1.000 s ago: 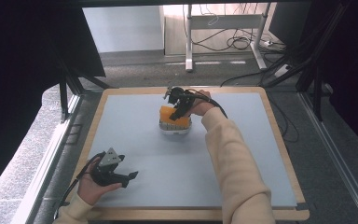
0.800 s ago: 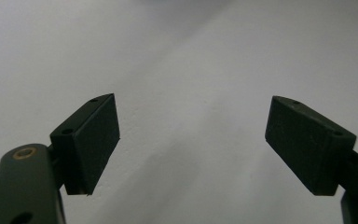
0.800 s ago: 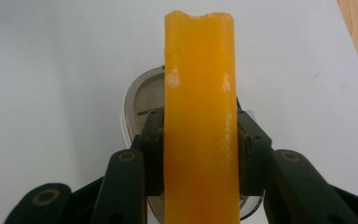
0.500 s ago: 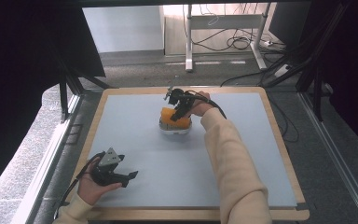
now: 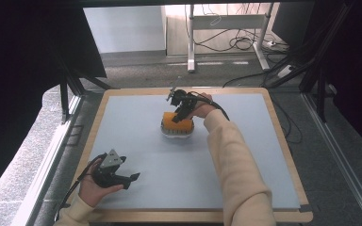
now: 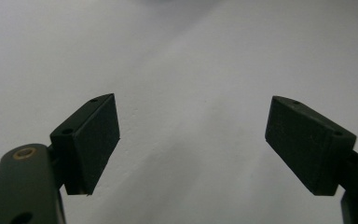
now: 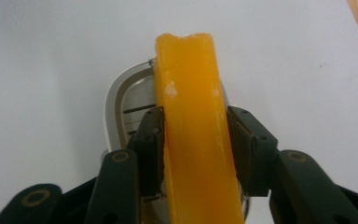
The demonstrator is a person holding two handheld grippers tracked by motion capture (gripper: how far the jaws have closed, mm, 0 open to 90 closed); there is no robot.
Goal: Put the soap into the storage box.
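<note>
Orange against the pale blue table top (image 5: pixel 136 141), the soap bar (image 5: pixel 178 123) sits where it sat a second ago, on the white soap dish (image 5: pixel 177 132) a little beyond the table's middle, and both hands are in about the same places as before. The right gripper (image 5: pixel 183 113) reaches down onto the bar from the far side; its jaws have just been opening a little, with the bar between them. The right gripper view shows the bar (image 7: pixel 196 140) standing on edge over the slotted dish (image 7: pixel 126 105), the left pad touching it and a thin gap at the right pad, so the grip looks slack. The left gripper (image 5: pixel 128 180) rests near the front left corner, well apart from the bar, and its own view shows its jaws wide over bare surface
</note>
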